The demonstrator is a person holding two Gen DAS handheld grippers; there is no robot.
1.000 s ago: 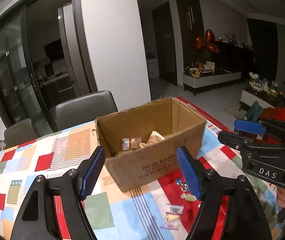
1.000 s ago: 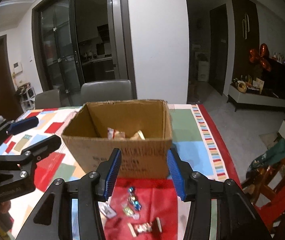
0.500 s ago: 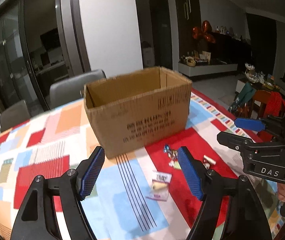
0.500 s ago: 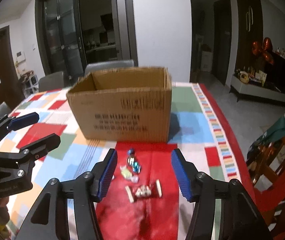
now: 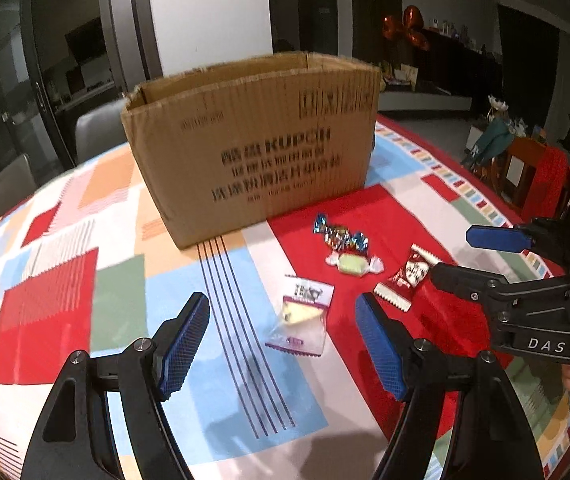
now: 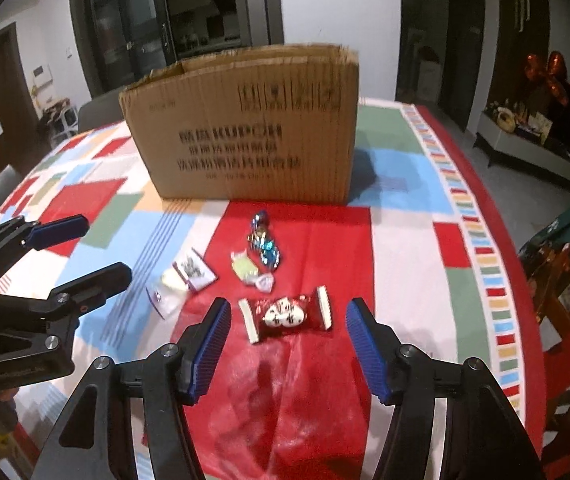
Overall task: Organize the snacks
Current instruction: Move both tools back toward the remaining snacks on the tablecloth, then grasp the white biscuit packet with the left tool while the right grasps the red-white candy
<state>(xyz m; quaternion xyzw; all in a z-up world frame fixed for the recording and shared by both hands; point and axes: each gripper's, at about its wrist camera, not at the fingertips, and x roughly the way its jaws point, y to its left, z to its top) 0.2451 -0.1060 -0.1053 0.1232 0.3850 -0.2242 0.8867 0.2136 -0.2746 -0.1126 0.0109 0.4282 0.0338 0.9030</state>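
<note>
Both grippers hang over loose snacks on the counter (image 6: 405,184), before the box (image 6: 241,128). Left gripper (image 5: 283,340): fingers wide, empty, over the clear packet (image 5: 301,322). Right gripper (image 6: 287,344), fingers just opened wider, empty, frames the red candy (image 6: 285,314). Next, probably: lower and pinch.

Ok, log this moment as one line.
left gripper: open over clear snack sachet | right gripper: open, jaws just widened, over red wrapped candy | brown cardboard box: behind

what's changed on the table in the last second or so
Both grippers came down from over the cardboard box toward the loose snacks. The right gripper has just been opening, with nothing between its pads, facing the red candy. The left gripper stayed open. Box and snacks unmoved.
</note>
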